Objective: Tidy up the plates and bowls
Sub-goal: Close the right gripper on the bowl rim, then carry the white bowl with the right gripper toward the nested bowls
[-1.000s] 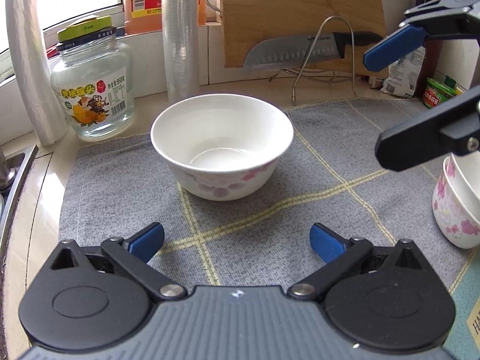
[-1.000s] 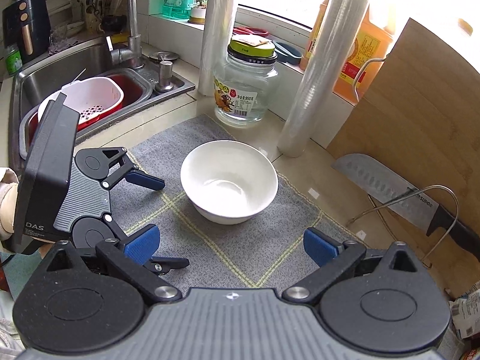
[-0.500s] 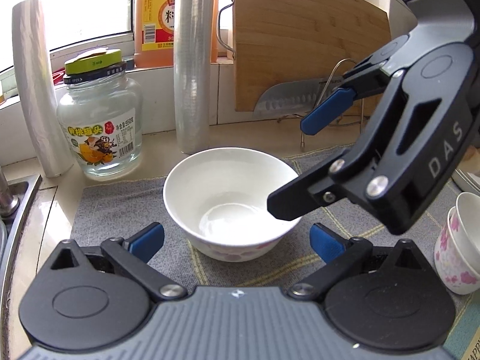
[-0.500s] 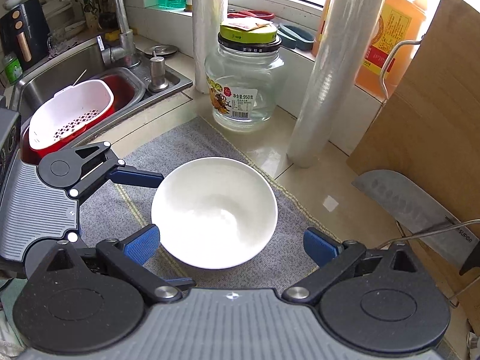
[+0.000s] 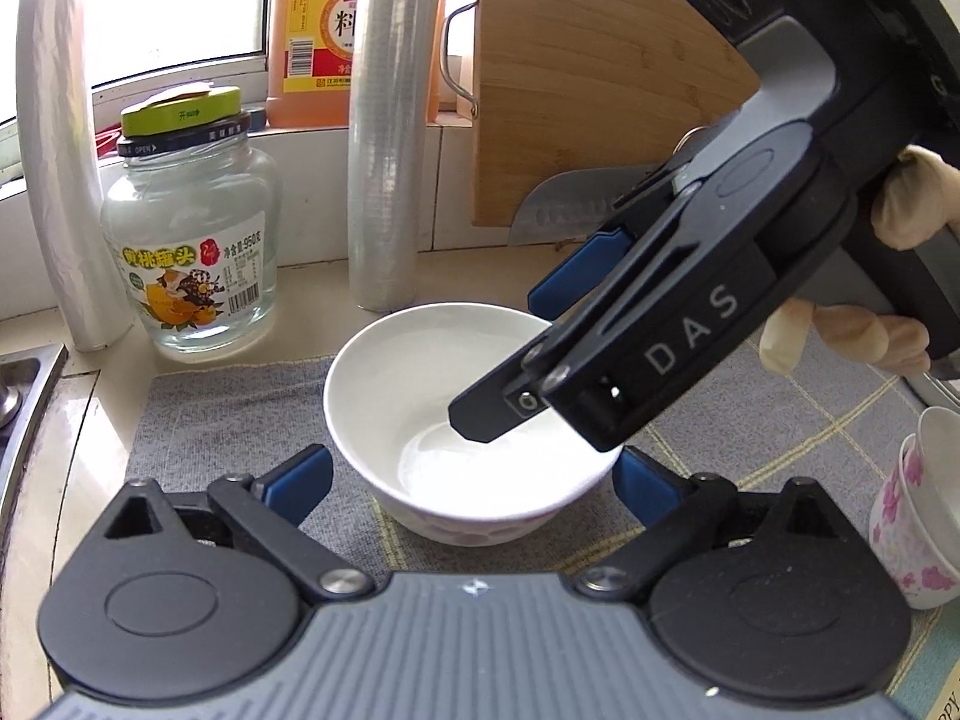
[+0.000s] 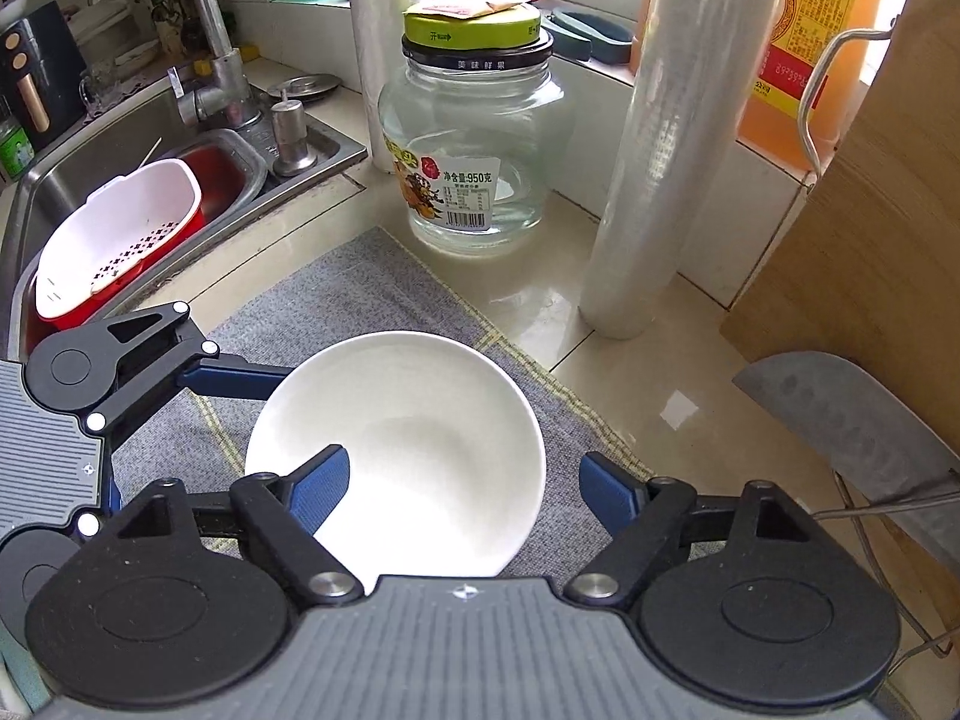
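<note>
Bowl: the white bowl (image 6: pixel 396 450) stood upright on the grey mat (image 6: pixel 360 294), toward the mat's back edge, near the glass jar (image 6: pixel 474 138) and the roll of film (image 6: pixel 654 168) that stood on the worktop behind it.
Right gripper: the right gripper (image 6: pixel 462 483) hung over the near side of the bowl with its jaws spread; its left finger (image 6: pixel 318 483) sat inside the bowl and the right finger outside, so the rim on that side lay between them.
Left gripper: the left gripper (image 5: pixel 474 477) sat low on the mat's front side with its jaws spread wider than the bowl, the bowl just ahead of the gap, neither pad touching it as far as I could see.
Nearer hand: the right one, I judged, since it already straddled the wall of the bowl.
Deciding relation: the rim ran across the right jaws, so closing them looked enough to pinch it.
Second bowls: flowered small bowls (image 5: pixel 912 516) waited at the mat's right edge, well apart, a likely place for stacking.
Shape: round, so no long axis mattered.
</note>
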`<state>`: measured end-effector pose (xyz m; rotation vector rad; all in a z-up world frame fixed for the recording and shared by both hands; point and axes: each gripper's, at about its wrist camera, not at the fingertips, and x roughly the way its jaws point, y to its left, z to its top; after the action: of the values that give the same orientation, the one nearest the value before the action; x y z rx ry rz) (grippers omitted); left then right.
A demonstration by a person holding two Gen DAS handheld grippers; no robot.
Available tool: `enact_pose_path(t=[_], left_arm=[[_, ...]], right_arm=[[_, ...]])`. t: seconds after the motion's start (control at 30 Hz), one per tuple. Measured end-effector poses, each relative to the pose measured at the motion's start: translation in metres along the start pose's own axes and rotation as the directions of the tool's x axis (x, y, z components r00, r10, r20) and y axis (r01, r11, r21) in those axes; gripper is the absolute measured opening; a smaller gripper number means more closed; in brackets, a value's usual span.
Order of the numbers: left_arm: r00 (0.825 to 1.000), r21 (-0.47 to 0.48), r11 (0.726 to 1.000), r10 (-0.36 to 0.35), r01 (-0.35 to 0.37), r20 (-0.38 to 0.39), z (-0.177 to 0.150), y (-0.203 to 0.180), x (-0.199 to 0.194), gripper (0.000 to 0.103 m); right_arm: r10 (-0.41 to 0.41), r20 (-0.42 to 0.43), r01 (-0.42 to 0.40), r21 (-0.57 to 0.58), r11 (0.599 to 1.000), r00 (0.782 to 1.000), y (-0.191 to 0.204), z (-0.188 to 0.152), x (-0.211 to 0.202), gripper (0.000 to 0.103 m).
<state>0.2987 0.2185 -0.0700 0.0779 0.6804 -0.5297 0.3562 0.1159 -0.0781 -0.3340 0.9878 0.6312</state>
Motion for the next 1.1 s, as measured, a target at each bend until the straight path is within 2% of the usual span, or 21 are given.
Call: enact_pose_path(t=[0.23, 0.73, 1.1], left_arm=[[1.0, 0.016, 1.0, -0.01, 0.01, 0.004, 0.0, -0.002, -0.002, 0.094], [1.0, 0.024, 1.0, -0.011, 0.011, -0.007, 0.003, -0.001, 0.001, 0.094], [0.999, 0.047, 0.999, -0.026, 0.028, -0.035, 0.012, -0.012, -0.023, 0.094]], right_arm=[[0.02, -0.014, -0.02, -0.012, 1.0, 1.0, 0.002, 0.003, 0.006, 0.081], [0.04, -0.022, -0.04, -0.002, 0.999, 0.999, 0.002, 0.004, 0.009, 0.081], [0.035, -0.012, -0.035, 0.003, 0.999, 0.999, 0.016, -0.004, -0.018, 0.081]])
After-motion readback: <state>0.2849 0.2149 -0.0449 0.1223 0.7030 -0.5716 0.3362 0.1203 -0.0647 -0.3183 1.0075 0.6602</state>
